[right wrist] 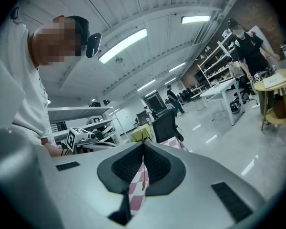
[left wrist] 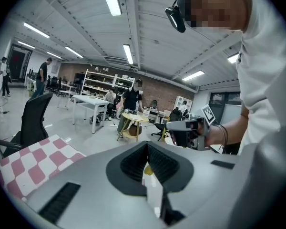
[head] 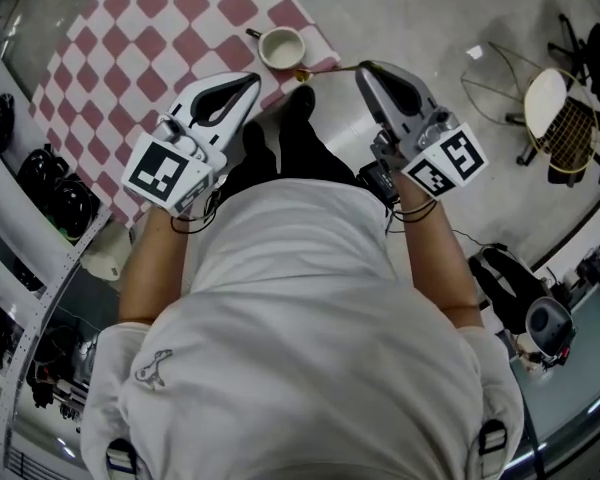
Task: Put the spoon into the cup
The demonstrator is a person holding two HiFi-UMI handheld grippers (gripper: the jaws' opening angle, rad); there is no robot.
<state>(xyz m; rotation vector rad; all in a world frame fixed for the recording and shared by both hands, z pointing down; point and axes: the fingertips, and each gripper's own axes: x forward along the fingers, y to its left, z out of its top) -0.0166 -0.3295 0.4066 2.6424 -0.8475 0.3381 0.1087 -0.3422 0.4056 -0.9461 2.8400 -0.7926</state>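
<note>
Pointing forward, right tool [head: 364,69] clamps the spoon [head: 330,68] just beside the cup [head: 281,46]; left tool [head: 254,79] closed, empty.

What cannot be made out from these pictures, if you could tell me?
The cup: inside too small to read in the head view; neither gripper view shows it.
The spoon: handle end hidden within the shut right claw, head view.
The checkered cloth: far side cut off by the head view's top edge.
</note>
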